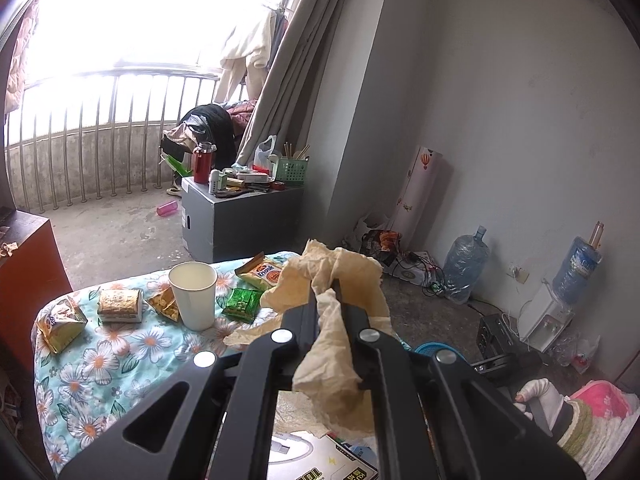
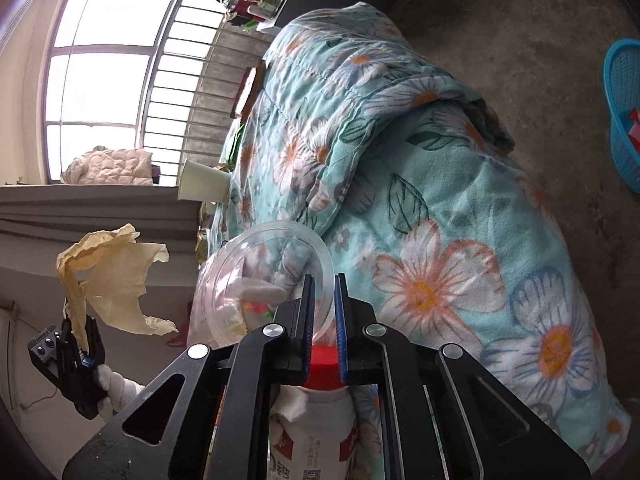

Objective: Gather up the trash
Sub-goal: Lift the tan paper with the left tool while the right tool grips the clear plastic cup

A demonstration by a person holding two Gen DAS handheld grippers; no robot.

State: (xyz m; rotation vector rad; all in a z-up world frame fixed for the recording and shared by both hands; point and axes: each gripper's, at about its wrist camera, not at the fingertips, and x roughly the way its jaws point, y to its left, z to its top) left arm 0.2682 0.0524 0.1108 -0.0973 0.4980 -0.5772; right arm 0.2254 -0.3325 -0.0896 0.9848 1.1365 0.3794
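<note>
My left gripper point(image 1: 326, 294) is shut on a crumpled yellowish tissue point(image 1: 336, 272), held up above the floral-cloth table point(image 1: 100, 360). In the right wrist view that same left gripper point(image 2: 78, 320) shows at the left, with the tissue point(image 2: 116, 276) hanging from it. My right gripper point(image 2: 323, 280) has its jaws nearly together on the rim of a clear plastic bowl point(image 2: 260, 276). Under them stands a white bottle with a red cap point(image 2: 316, 420). On the table sit a white paper cup point(image 1: 194, 294) and several snack packets, among them a green one point(image 1: 241, 304).
A blue basket point(image 2: 624, 112) stands on the concrete floor right of the table. A grey cabinet point(image 1: 240, 216) with clutter is beyond the table, and water jugs point(image 1: 466, 268) line the wall. A white-gloved hand point(image 1: 536, 396) shows at the lower right.
</note>
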